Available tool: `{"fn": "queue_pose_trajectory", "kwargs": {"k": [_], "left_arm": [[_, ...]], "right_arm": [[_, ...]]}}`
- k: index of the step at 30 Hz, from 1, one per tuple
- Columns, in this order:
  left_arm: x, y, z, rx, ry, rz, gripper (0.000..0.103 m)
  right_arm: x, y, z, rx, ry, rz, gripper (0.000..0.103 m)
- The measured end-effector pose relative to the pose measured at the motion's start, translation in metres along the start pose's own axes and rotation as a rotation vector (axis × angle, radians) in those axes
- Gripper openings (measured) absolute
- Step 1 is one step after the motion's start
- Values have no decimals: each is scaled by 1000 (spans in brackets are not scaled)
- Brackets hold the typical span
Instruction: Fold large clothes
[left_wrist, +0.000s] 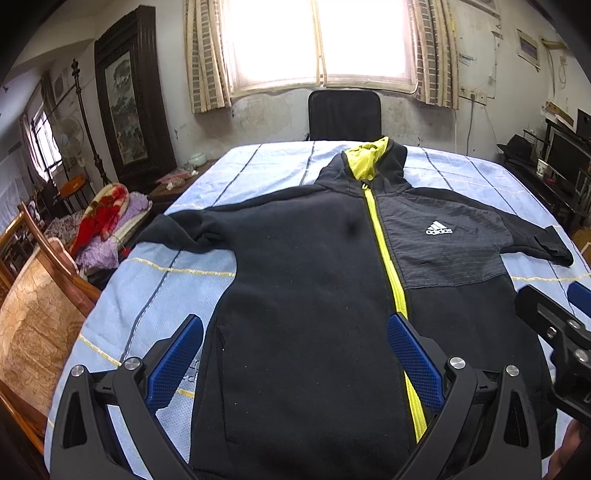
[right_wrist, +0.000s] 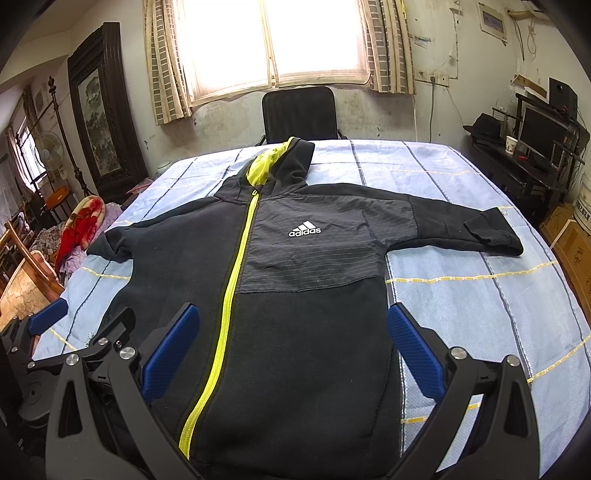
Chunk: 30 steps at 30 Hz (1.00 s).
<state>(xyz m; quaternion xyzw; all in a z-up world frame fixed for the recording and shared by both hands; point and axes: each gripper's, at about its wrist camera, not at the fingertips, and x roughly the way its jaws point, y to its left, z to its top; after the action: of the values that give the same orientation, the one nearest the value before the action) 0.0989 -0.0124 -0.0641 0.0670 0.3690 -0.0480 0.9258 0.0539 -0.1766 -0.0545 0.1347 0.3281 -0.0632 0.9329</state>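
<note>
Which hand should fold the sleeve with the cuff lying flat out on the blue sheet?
Probably the right gripper. It hangs open over the jacket on the side where that sleeve stretches out. The left gripper, also open, sits across the yellow zipper.

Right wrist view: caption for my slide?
Open right hand-held gripper above a zipped black hoodie spread flat on a blue tablecloth.
</note>
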Motion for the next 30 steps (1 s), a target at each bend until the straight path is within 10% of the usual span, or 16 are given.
{"fn": "queue_pose_trajectory", "kwargs": {"k": [30], "left_arm": [[-23,12,-18,11,15,22,100]], "right_arm": [[-23,12,-10,-33,-29,-49,99]]}}
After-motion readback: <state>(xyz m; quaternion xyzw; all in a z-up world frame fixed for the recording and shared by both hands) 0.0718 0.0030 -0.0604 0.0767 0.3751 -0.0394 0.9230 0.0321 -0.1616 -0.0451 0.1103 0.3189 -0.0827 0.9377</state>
